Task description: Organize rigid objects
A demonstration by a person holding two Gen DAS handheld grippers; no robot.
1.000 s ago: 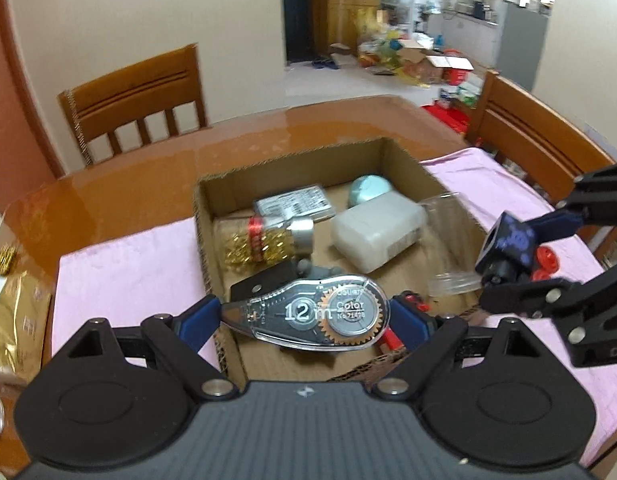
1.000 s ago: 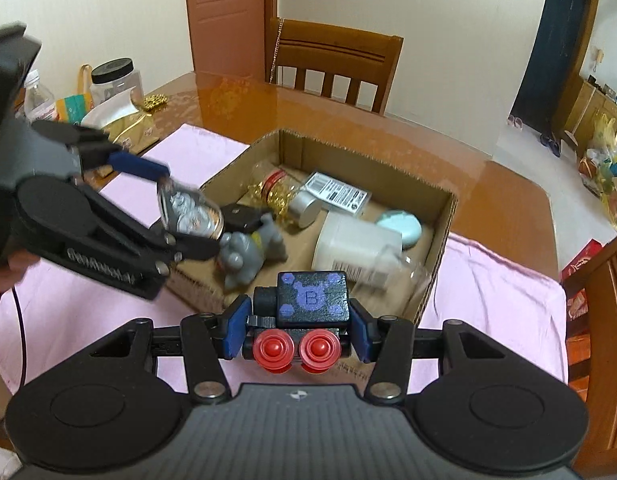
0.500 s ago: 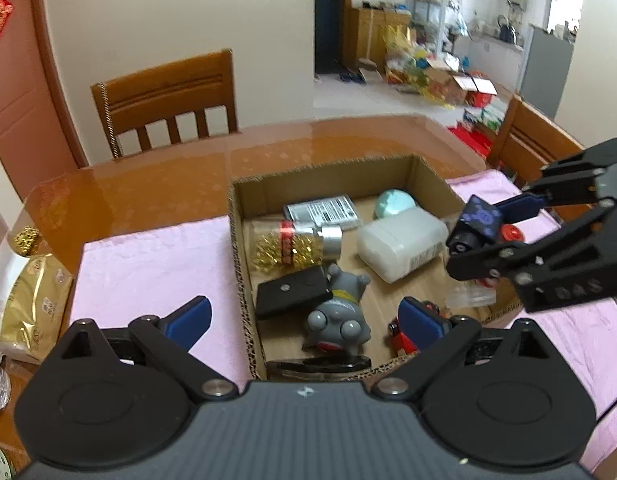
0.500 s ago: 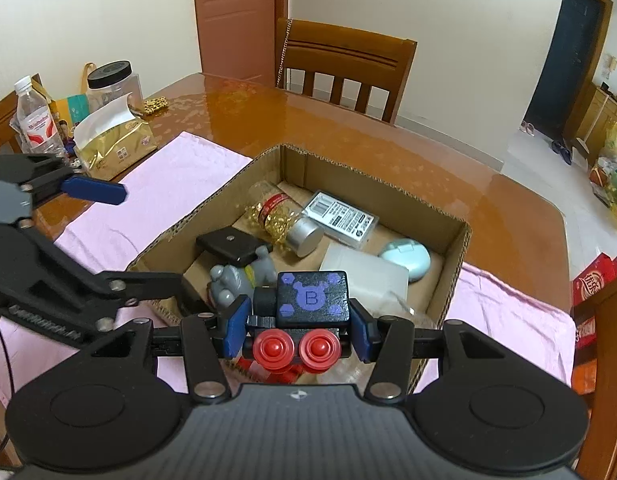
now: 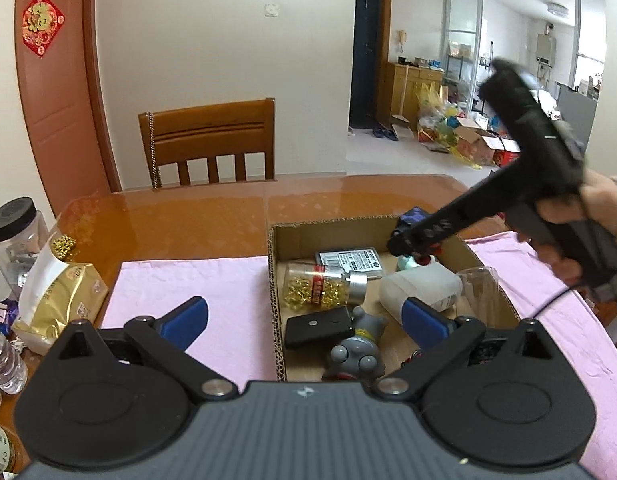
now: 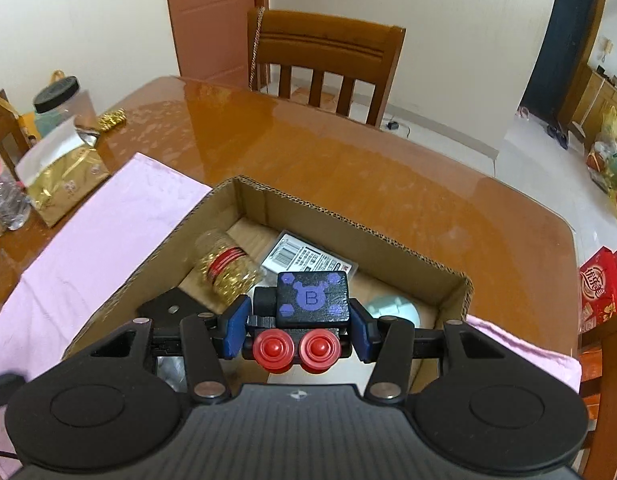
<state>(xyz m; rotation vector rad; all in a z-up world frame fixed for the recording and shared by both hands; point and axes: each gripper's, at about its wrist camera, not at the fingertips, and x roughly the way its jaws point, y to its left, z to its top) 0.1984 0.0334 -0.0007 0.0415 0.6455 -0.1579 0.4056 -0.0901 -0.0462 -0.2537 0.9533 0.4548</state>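
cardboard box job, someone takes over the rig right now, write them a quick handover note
Left tongs: open and empty, jaws have just been opening, hovering at the near edge of the brown cardboard box.
Right tongs: shut on the black toy block with purple B and red wheels, held over the box.
Done: clear bottle of gold beads, grey toy figure and flat black plate lie in the box.
Left: release the block into the box.
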